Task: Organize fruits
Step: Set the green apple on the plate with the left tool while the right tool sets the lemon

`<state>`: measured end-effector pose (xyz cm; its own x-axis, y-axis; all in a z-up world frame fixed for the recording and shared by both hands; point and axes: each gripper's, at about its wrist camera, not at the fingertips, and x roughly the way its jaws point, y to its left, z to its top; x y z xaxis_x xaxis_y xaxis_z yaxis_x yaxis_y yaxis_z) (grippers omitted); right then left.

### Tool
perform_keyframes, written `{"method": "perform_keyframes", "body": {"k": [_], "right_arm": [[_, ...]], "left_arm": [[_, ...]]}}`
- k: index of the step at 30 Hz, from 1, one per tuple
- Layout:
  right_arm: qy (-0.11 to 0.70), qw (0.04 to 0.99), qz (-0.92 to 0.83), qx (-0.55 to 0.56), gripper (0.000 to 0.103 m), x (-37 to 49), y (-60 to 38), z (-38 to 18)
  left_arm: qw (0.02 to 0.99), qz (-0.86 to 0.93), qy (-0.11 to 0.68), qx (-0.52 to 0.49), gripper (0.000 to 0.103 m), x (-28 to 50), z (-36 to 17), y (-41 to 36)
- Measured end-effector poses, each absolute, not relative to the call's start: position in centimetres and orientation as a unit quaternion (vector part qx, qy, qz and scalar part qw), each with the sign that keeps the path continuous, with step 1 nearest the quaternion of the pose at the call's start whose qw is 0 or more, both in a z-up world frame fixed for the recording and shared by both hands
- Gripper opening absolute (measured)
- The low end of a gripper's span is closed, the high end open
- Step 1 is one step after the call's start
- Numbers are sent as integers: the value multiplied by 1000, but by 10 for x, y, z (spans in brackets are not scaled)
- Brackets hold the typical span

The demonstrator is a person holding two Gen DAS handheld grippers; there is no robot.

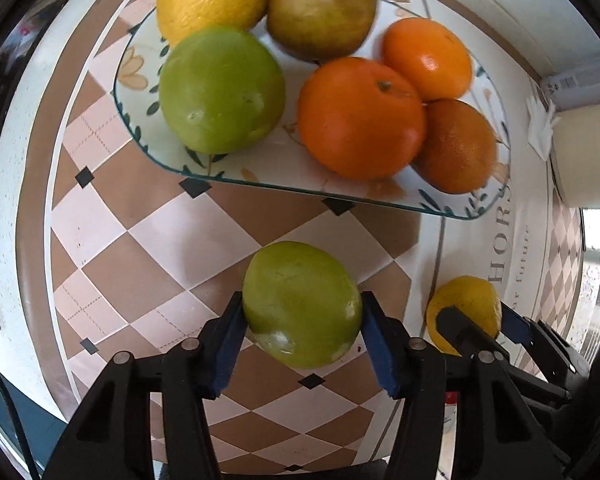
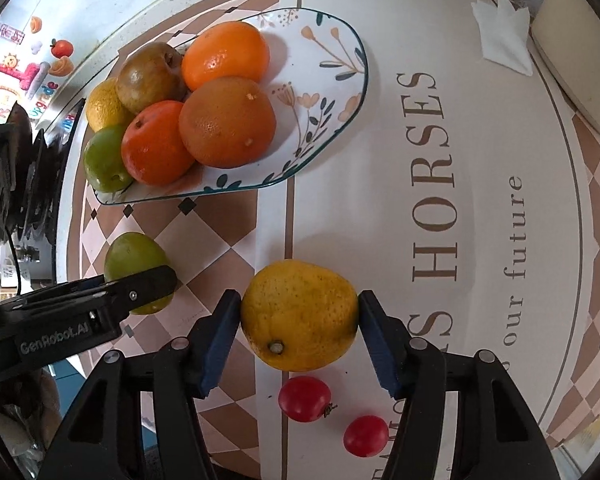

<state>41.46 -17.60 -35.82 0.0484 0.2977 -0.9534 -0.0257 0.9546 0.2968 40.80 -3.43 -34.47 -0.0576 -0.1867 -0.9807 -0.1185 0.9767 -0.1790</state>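
Observation:
My left gripper (image 1: 300,314) points down and is shut on a green fruit (image 1: 296,292) lying on the checked tablecloth, a blue pad pressing on each side. Just to its right, my right gripper (image 2: 299,306) is shut on a yellow citrus fruit (image 2: 300,320), both pads against its skin. Beyond them stands a floral plate (image 1: 260,170) with several fruits: one yellow, one brownish, one green and three orange. In the right wrist view the plate (image 2: 324,80) is at the upper left and the left gripper's finger (image 2: 140,288) crosses the green fruit (image 2: 132,252).
Two small red tomatoes (image 2: 304,398) (image 2: 365,435) lie just behind the yellow fruit, near the right gripper's body. A white napkin (image 2: 502,36) and a cream container (image 2: 572,60) stand at the far right. The round table's edge (image 1: 28,184) curves along the left.

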Motion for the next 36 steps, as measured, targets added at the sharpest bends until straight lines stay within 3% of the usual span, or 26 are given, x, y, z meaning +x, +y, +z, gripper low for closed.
{"method": "perform_keyframes", "body": {"k": [8, 16, 25, 36], "right_arm": [[673, 708, 107, 187, 62, 406, -209, -358], [608, 736, 103, 281, 62, 439, -249, -318], [585, 738, 100, 320, 62, 485, -263, -321], [609, 710, 115, 333, 65, 496, -255, -348]], "left_arm": [[704, -75, 699, -95, 53, 430, -285, -68], [721, -130, 679, -36, 53, 503, -231, -104], [648, -134, 749, 28, 53, 590, -284, -150], [610, -113, 779, 96, 53, 608, -328, -167]]}}
